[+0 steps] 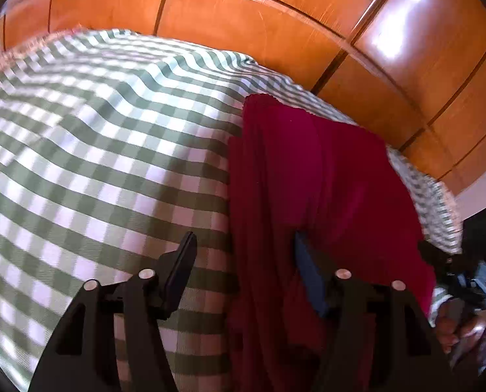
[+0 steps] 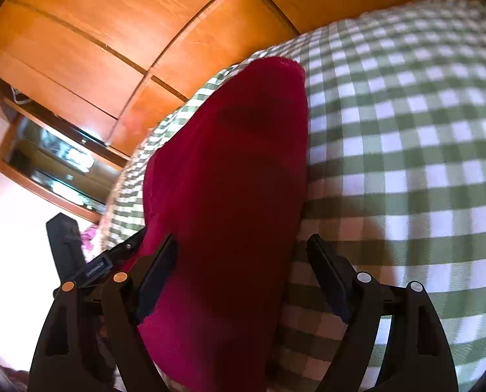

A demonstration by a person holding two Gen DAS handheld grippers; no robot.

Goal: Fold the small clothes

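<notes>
Left gripper (image 1: pixel 243 268): jaws apart, straddling the near left edge of the red garment (image 1: pixel 324 179); pads not pressing, nothing held. Garment lies as a long strip on the green checked bedspread (image 1: pixel 95 147). Right gripper (image 2: pixel 239 274): jaws wide over the near end, empty. Judged step: between folds. Next: pinch both near corners, carry them to the far end.

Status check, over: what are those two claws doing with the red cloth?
Left claw open, straddling the red cloth's edge. Right claw open over it, nothing gripped. Cloth flat on checked bedspread. Nothing in the way.
</notes>
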